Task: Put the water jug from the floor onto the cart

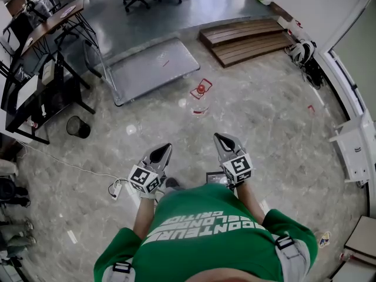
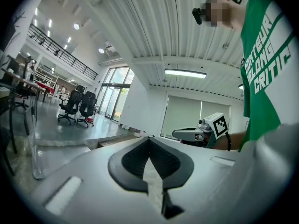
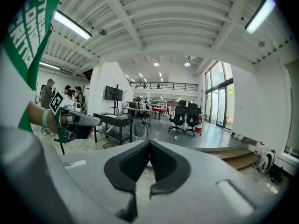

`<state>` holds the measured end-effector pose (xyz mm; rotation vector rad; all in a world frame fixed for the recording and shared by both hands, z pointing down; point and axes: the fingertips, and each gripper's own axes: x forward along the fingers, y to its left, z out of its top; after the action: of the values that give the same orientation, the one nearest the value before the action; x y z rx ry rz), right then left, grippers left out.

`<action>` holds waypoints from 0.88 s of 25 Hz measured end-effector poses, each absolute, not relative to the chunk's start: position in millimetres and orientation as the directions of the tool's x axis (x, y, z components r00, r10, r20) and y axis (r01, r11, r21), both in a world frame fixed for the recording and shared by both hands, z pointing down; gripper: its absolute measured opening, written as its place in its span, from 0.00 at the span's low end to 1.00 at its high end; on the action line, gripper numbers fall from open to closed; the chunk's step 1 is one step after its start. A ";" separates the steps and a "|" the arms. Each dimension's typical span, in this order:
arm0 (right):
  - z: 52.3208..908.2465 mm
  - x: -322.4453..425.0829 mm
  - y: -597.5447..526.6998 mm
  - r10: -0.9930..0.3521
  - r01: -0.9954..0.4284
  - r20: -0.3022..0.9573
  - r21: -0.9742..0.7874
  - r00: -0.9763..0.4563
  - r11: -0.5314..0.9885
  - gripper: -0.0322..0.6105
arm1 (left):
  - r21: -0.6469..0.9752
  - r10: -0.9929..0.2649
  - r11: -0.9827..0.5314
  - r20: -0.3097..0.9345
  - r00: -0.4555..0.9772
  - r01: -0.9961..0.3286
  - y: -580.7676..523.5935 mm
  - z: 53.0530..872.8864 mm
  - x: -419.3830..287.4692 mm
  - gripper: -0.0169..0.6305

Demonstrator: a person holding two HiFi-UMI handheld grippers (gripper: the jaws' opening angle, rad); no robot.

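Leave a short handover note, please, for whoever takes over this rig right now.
Left tool: shut, empty, held out ahead of the person.
Right tool: shut, empty, alongside the left one.
Water jug: red-capped, standing on the floor ahead, just right of the cart and apart from it.
Done: nothing yet; the jug is untouched and out of reach of both tools.
Left: walk up, grip the jug, lift it onto the cart's flat deck.
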<state>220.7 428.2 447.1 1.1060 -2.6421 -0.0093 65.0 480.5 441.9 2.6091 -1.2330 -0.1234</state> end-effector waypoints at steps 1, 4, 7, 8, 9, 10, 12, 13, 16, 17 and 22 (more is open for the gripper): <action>447.5 217.2 428.0 -0.699 -0.697 0.252 0.112 -0.669 0.708 0.04 | 0.263 -0.769 -0.610 0.028 0.638 -0.747 480.4 441.5 62.1 0.04; 447.8 207.4 426.8 -0.698 -0.697 0.262 0.113 -0.666 0.708 0.04 | 0.267 -0.769 -0.610 0.024 0.638 -0.746 479.9 440.7 52.9 0.04; 448.8 196.6 426.6 -0.698 -0.698 0.270 0.113 -0.663 0.707 0.04 | 0.267 -0.771 -0.608 0.023 0.636 -0.748 481.5 440.7 41.6 0.04; 449.7 192.7 426.6 -0.697 -0.698 0.274 0.112 -0.663 0.708 0.04 | 0.266 -0.772 -0.607 0.023 0.635 -0.748 481.9 441.0 37.6 0.04; 450.6 188.6 426.7 -0.695 -0.696 0.278 0.112 -0.663 0.709 0.04 | 0.267 -0.773 -0.606 0.023 0.634 -0.749 482.2 441.5 33.7 0.04; 451.5 184.1 427.1 -0.691 -0.693 0.284 0.111 -0.665 0.712 0.04 | 0.268 -0.774 -0.605 0.024 0.633 -0.750 482.8 442.3 29.8 0.04; 453.7 174.3 429.1 -0.683 -0.686 0.296 0.111 -0.668 0.719 0.04 | 0.274 -0.776 -0.601 0.027 0.630 -0.751 484.5 444.9 21.6 0.04; 454.7 169.3 430.1 -0.680 -0.683 0.299 0.114 -0.669 0.722 0.04 | 0.277 -0.776 -0.600 0.028 0.630 -0.751 485.5 446.3 17.3 0.04; 458.2 156.9 432.9 -0.678 -0.677 0.304 0.127 -0.669 0.725 0.04 | 0.283 -0.774 -0.600 0.028 0.632 -0.748 487.8 449.3 6.5 0.04; 459.2 153.6 434.0 -0.678 -0.676 0.307 0.130 -0.668 0.725 0.04 | 0.284 -0.773 -0.602 0.026 0.634 -0.746 488.4 450.0 3.9 0.04; 458.3 139.1 440.6 -0.684 -0.684 0.319 0.133 -0.656 0.717 0.04 | 0.292 -0.759 -0.617 0.023 0.651 -0.731 490.6 452.9 -6.2 0.04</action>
<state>139.1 440.6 458.3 1.0647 -2.5777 -0.0023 -6.2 490.6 452.9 2.5955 -1.1991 -0.1479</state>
